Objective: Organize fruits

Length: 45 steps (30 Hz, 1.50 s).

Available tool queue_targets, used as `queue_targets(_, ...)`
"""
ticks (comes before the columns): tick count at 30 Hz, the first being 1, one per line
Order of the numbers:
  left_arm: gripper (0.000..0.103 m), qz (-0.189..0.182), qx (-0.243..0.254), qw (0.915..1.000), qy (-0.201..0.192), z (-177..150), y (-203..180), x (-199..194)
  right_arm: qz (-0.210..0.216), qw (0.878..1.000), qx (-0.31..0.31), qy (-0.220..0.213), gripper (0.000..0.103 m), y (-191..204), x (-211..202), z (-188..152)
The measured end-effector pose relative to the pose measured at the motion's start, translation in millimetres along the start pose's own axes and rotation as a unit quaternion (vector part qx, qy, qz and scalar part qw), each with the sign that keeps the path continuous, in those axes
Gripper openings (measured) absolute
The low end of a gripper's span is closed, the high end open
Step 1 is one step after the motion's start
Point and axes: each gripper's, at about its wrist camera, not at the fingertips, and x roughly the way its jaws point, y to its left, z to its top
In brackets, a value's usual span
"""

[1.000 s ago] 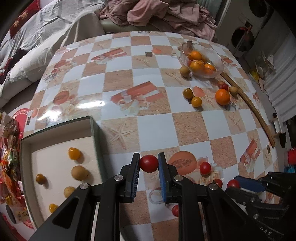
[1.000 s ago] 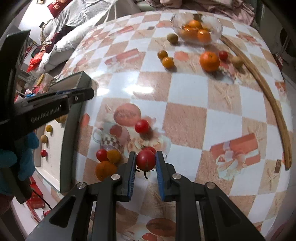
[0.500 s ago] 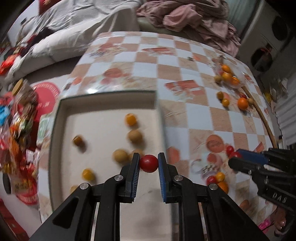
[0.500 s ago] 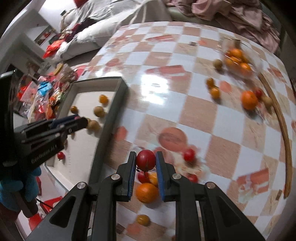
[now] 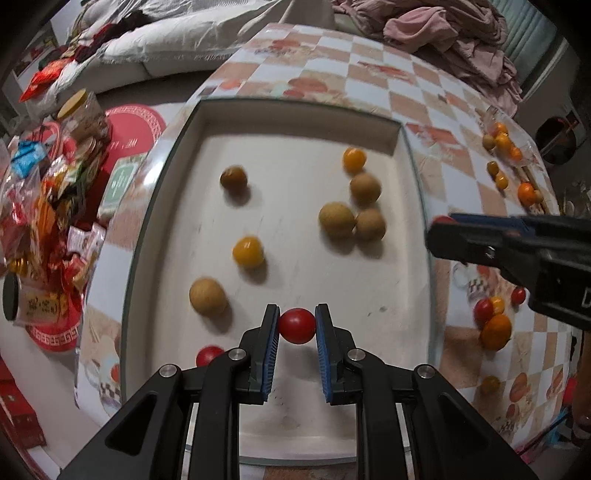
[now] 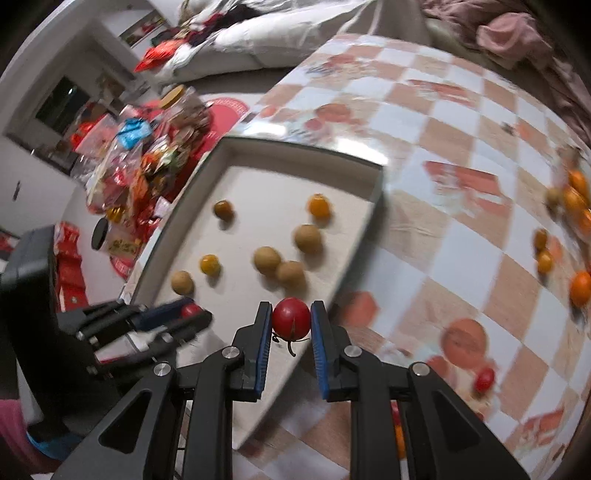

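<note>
My left gripper (image 5: 296,326) is shut on a red cherry tomato (image 5: 296,325) and hangs over the near part of the white tray (image 5: 413,325). My right gripper (image 6: 291,320) is shut on a second red cherry tomato (image 6: 291,317) with a bit of stem, just above the tray's right rim (image 6: 354,254). Inside the tray lie several brown longans (image 5: 336,219), small yellow-orange fruits (image 5: 248,252) and one red tomato (image 5: 207,355). The right gripper (image 5: 439,230) shows from the side in the left wrist view, at the tray's right edge. The left gripper (image 6: 194,314) shows in the right wrist view.
More tomatoes and a tangerine (image 5: 495,331) lie on the checkered tablecloth right of the tray. A glass bowl of oranges (image 5: 504,142) and loose fruits stand at the far right. Snack packets and a jar (image 5: 86,118) crowd the floor to the left. Clothes (image 5: 443,33) pile behind the table.
Both grippers have moved left from the bare tablecloth towards the tray, each carrying its tomato. The left one now hangs over the tray, the right one has reached its right rim.
</note>
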Motion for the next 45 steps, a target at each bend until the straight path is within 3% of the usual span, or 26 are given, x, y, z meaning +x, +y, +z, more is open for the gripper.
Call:
queue_targets(11,0.021,0.006,-0.002,0.9999,0.013,-15,6,16,0.001,0.997,-0.026,0.077,0.023,24,61,15)
queue_targets(17,0.022,0.012,0.025,0.9996,0.011,-17,3,17,-0.006,0.995,-0.018,0.097,0.023,23,78,14)
queue_targets(18,0.036,0.011,0.026,0.9995,0.014,-17,3,17,-0.009,0.995,-0.02,0.099,0.023,24,80,14)
queue_targets(19,0.064,0.011,0.024,0.9995,0.015,-17,3,17,-0.012,0.995,-0.022,0.1,0.023,24,81,13)
queue_targets(20,0.071,0.012,0.022,0.9997,0.009,-18,5,15,-0.016,0.995,-0.026,0.099,0.024,26,81,12)
queue_targets(22,0.072,0.016,0.026,0.9995,-0.005,-18,5,10,-0.019,0.994,-0.031,0.1,0.025,27,81,14)
queue_targets(26,0.072,0.017,0.031,0.9994,0.007,-19,6,11,-0.012,0.994,-0.025,0.102,0.025,24,81,16)
queue_targets(28,0.072,0.021,0.032,0.9992,0.008,-20,8,9,-0.01,0.994,-0.023,0.102,0.029,24,82,16)
queue_targets(30,0.073,0.02,0.032,0.9992,0.008,-21,9,6,-0.01,0.995,-0.02,0.102,0.05,26,82,17)
queue_targets(34,0.073,0.021,0.035,0.9991,0.007,-22,10,0,-0.005,0.996,-0.015,0.092,0.062,28,75,17)
queue_targets(36,0.073,0.024,0.037,0.999,0.007,-22,10,-3,-0.003,0.996,-0.012,0.09,0.074,30,70,16)
queue_targets(42,0.073,0.031,0.044,0.9985,0.011,-24,11,-12,-0.031,0.997,-0.028,0.064,0.081,45,47,18)
queue_targets(43,0.078,0.03,0.043,0.9986,0.01,-24,13,-13,-0.038,0.997,-0.03,0.061,0.082,46,44,19)
queue_targets(45,0.103,0.026,0.038,0.9989,0.006,-23,16,-16,-0.053,0.996,-0.032,0.058,0.083,47,39,19)
